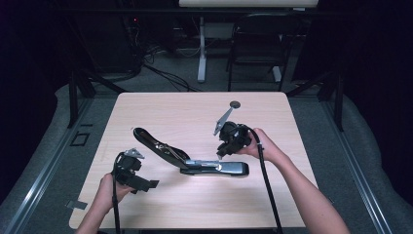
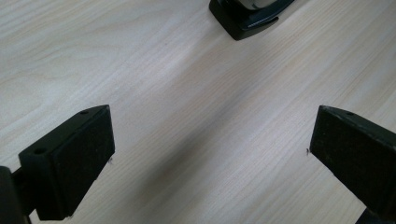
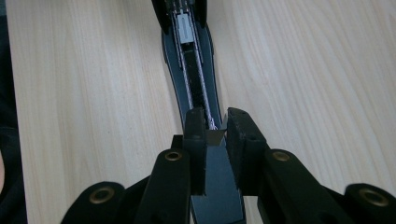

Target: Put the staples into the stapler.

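Pale wood table (image 1: 160,105), an opened black stapler (image 1: 195,163) lying near its middle.
Right gripper (image 3: 215,128) hovers over the stapler's open channel, jaws nearly together on a small silvery strip (image 3: 216,136); left gripper (image 1: 130,168), near the front-left corner, jaws wide apart.

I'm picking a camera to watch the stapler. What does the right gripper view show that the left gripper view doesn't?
Right gripper view: the right gripper, nearly shut, seems to pinch a small silvery piece above the open stapler, whose staple channel is exposed. Left gripper view: the left gripper wide open above bare wood, nothing between its pads, one black end of the stapler at the top edge. Both: the stapler and the pale wooden table.
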Tool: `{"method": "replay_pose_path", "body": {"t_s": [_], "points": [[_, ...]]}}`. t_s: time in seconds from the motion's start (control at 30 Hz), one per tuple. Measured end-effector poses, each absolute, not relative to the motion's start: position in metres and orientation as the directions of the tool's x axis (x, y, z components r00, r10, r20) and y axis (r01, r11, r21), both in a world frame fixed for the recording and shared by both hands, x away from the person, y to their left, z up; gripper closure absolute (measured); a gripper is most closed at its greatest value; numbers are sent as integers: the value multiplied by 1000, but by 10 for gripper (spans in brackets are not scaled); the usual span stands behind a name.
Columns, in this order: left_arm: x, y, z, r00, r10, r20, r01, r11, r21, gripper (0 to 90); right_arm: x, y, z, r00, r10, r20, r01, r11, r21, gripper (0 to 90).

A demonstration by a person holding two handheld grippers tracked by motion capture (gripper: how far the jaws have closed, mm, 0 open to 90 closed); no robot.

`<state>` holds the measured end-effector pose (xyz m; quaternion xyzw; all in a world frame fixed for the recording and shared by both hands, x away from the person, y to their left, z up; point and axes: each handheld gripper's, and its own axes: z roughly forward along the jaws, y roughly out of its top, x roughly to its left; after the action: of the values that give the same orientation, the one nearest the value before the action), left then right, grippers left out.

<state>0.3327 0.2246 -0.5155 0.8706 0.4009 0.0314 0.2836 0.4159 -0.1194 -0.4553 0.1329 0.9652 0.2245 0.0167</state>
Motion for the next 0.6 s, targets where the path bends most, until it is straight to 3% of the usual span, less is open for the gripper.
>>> {"method": "replay_pose_path", "body": {"t_s": [0.6], "points": [[334, 224, -517, 675, 717, -175, 684, -519, 513, 0, 427, -100, -474, -978, 197, 65, 206, 887, 412, 784]]}}
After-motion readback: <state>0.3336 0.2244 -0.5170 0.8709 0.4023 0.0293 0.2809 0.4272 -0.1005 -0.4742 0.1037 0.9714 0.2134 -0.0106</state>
